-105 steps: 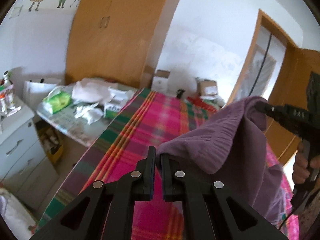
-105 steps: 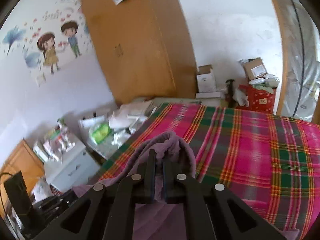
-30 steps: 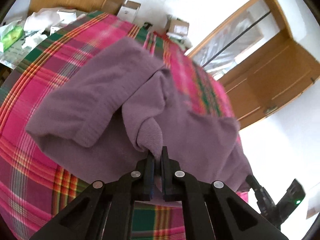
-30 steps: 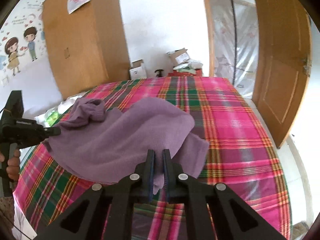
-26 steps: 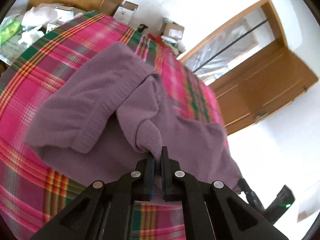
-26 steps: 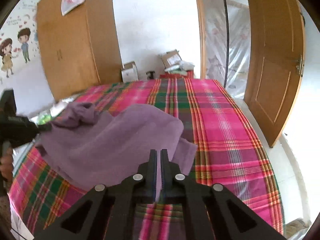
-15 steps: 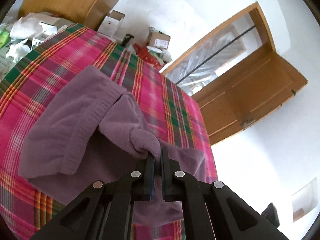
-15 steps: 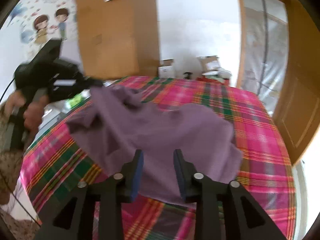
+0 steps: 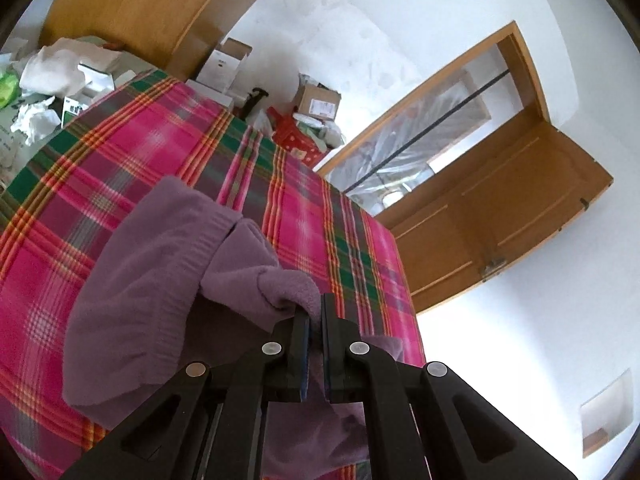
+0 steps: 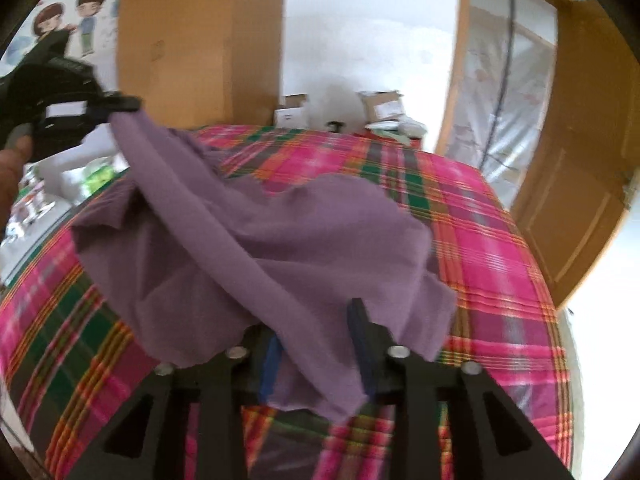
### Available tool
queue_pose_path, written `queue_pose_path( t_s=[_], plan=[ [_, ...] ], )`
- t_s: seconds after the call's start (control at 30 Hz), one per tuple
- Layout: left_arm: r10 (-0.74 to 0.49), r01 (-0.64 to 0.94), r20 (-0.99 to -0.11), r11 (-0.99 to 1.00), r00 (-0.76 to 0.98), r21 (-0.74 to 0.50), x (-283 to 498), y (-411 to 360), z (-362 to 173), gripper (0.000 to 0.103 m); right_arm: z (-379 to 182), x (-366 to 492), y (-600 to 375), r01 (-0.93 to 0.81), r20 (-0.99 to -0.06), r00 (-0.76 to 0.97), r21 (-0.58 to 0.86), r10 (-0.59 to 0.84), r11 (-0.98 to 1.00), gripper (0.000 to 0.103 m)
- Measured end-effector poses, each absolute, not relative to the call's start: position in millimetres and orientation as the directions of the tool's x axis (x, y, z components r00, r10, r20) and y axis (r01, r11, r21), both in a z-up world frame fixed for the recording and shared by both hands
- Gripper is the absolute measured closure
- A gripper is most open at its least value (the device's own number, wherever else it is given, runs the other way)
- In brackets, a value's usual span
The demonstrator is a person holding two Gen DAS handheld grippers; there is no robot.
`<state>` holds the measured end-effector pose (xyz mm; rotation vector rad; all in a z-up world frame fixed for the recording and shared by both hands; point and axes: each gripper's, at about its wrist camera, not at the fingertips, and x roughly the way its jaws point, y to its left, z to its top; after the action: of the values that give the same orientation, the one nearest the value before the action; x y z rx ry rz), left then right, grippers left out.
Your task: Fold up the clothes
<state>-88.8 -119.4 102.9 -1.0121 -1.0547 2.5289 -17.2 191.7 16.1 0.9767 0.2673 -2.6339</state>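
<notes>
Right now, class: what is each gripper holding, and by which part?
The left gripper is shut on the purple garment, pinching a bunched fold. The right gripper has just been closing, with a band of cloth between its open jaws, not yet clamped.

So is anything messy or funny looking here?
Yes. The purple garment lies rumpled on the plaid bed cover, not flat. One edge is pulled up in a tight band to the left gripper. The right gripper has fabric between its parted jaws, which were just closing.
</notes>
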Motion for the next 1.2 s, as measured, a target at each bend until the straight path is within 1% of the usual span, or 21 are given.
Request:
queue_pose_path(
  t_s=[0.03, 0.07, 0.13, 0.2, 0.37, 0.53, 0.7, 0.8, 0.87, 0.97, 1.07, 1.13, 1.2],
  plan=[
    [0.437, 0.058, -0.512, -0.717, -0.740, -0.695, -89.6, -120.1, 103.6, 0.098, 18.5, -17.0, 193.7, 0.343, -0.652, -0.725, -0.058, -0.225, -0.937, 0.097],
    [0.437, 0.056, -0.509, -0.715, -0.742, -0.696, -91.0, -121.3, 103.8, 0.098, 22.9, -15.6, 196.0, 0.332, -0.636, -0.740, -0.059, -0.221, -0.941, 0.099],
    [0.437, 0.053, -0.507, -0.717, -0.743, -0.695, -93.0, -121.6, 103.5, 0.098, 34.2, -10.6, 198.1, 0.307, -0.591, -0.782, -0.085, -0.200, -0.948, 0.100],
    [0.437, 0.050, -0.506, -0.718, -0.744, -0.694, -94.7, -121.5, 103.2, 0.098, 52.0, -4.0, 200.1, 0.278, -0.526, -0.832, -0.122, -0.175, -0.953, 0.100],
    [0.452, 0.027, -0.484, -0.709, -0.750, -0.705, -92.8, -119.6, 110.5, 0.098, 96.9, 2.9, 209.4, 0.229, -0.407, -0.901, -0.145, -0.153, -0.963, 0.100],
    [0.449, -0.027, -0.432, -0.717, -0.782, -0.696, -81.5, -113.2, 133.5, 0.098, 135.3, 20.9, 206.7, 0.180, -0.268, -0.956, -0.224, -0.117, -0.958, 0.100],
    [0.453, -0.092, -0.368, -0.722, -0.812, -0.686, -65.3, -107.9, 161.2, 0.098, 160.5, 31.5, 209.3, 0.165, -0.190, -0.974, -0.234, -0.122, -0.958, 0.100],
    [0.439, -0.114, -0.351, -0.743, -0.827, -0.659, -55.4, -103.7, 171.7, 0.098, 158.2, 24.4, 206.4, 0.154, -0.203, -0.974, -0.262, -0.102, -0.953, 0.100],
    [0.438, -0.118, -0.352, -0.748, -0.827, -0.653, -54.2, -102.9, 173.1, 0.098, 153.6, 12.2, 205.5, 0.158, -0.233, -0.968, -0.273, -0.094, -0.949, 0.100],
    [0.434, -0.087, -0.390, -0.751, -0.812, -0.654, -67.3, -102.4, 164.5, 0.098, 146.9, -18.1, 207.2, 0.178, -0.312, -0.946, -0.263, -0.091, -0.948, 0.100],
    [0.427, -0.050, -0.437, -0.759, -0.791, -0.650, -86.9, -100.4, 151.2, 0.098, 136.6, -56.2, 212.7, 0.202, -0.407, -0.908, -0.202, -0.105, -0.958, 0.100],
    [0.424, -0.033, -0.465, -0.766, -0.777, -0.642, -101.5, -99.1, 140.3, 0.098, 129.0, -76.6, 216.2, 0.213, -0.449, -0.885, -0.155, -0.123, -0.965, 0.100],
    [0.417, -0.022, -0.484, -0.775, -0.770, -0.632, -115.1, -97.8, 132.2, 0.098, 121.5, -96.5, 216.0, 0.219, -0.482, -0.867, -0.138, -0.127, -0.966, 0.100]
  ],
)
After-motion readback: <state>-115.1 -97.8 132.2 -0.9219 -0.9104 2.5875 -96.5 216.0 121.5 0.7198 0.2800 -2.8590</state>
